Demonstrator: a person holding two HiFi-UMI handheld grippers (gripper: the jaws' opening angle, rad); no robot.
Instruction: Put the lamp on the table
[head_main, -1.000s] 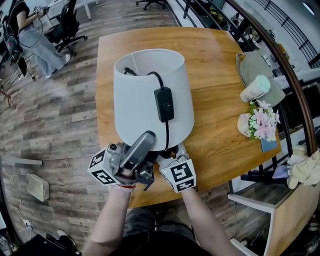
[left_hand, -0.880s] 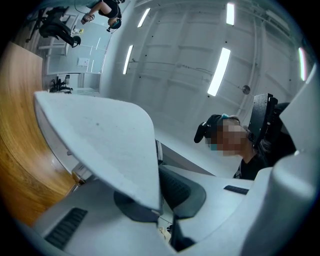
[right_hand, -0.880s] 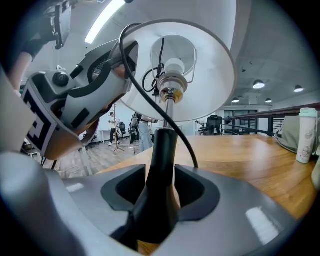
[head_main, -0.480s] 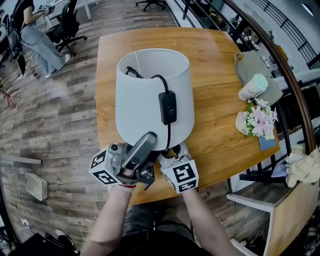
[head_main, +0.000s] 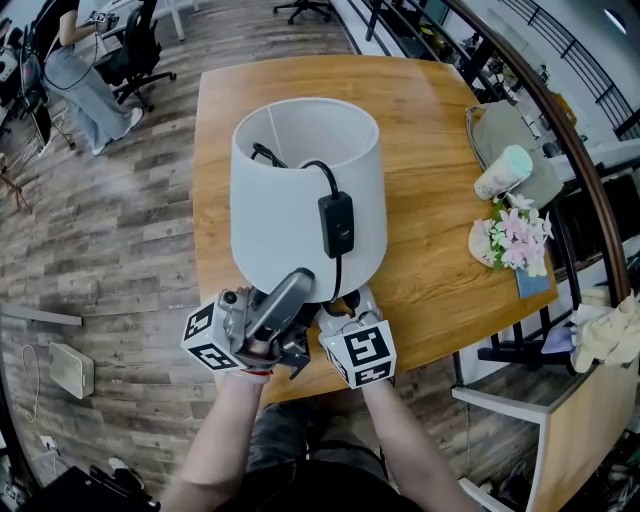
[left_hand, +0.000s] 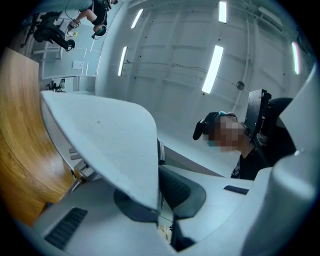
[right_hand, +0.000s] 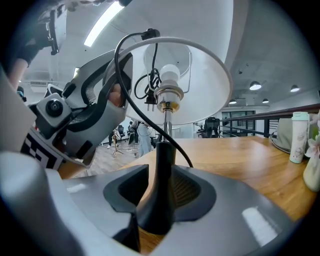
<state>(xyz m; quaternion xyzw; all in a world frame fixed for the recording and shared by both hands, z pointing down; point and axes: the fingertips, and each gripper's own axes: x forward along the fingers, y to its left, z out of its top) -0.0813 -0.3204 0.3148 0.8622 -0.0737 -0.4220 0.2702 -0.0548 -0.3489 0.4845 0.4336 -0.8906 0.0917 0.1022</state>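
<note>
Both: left tool clamps shade, right tool closing round stem.

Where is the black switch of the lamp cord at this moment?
In the head view the black switch hangs on its cord against the outside of the white lampshade, on the side that faces the person.

The lamp at the near edge of the table, left of its middle, its cord draped down its near side. Along the right edge, a bag lies farthest back, a tumbler just beside it, flowers nearer. Beyond the far left corner, an office chair and a person on the floor
</note>
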